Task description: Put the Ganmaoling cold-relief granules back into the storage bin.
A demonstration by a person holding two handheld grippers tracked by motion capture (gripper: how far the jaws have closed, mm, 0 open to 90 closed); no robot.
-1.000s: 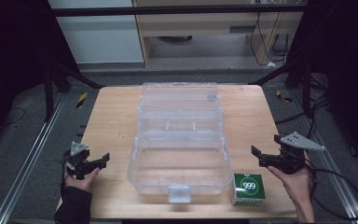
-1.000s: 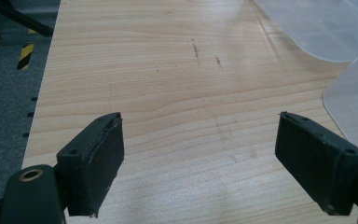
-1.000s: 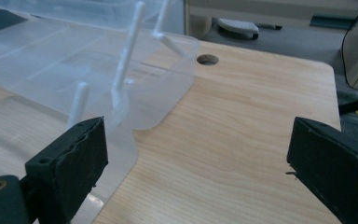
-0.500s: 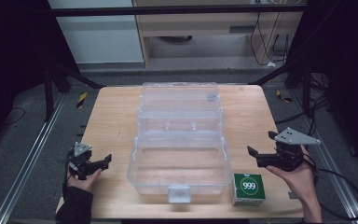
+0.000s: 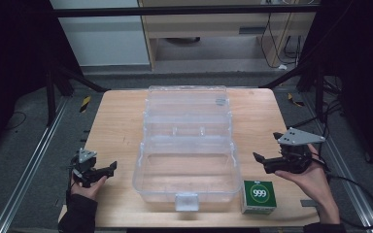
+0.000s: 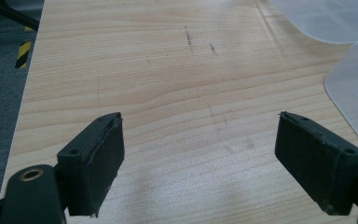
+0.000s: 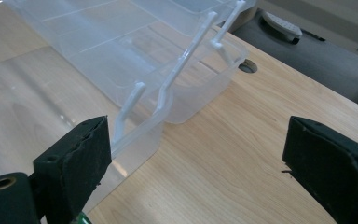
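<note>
A clear plastic storage box (image 5: 186, 160) stands open in the middle of the wooden table (image 5: 116, 126), its lid laid back toward the far side. A small green carton marked 999 (image 5: 258, 196) sits by the box's near right corner. My left gripper (image 5: 108, 169) hovers open over bare wood to the left of the box, and its own view shows the jaws wide apart (image 6: 200, 135) with the box edge (image 6: 354, 74) at the right. My right gripper (image 5: 267, 148) is open beside the box's right wall (image 7: 135, 60), jaws spread (image 7: 198, 135), holding nothing.
Table edges run close to both hands. Metal rails (image 5: 24, 170) and dark floor flank the table, and black frame posts (image 5: 51, 92) stand at the far corners. A cable trails from the right gripper. A pale cabinet (image 5: 102, 34) stands beyond the table.
The right gripper has drifted slightly left toward the box. The left gripper has barely shifted. The box and the carton have stayed put.
</note>
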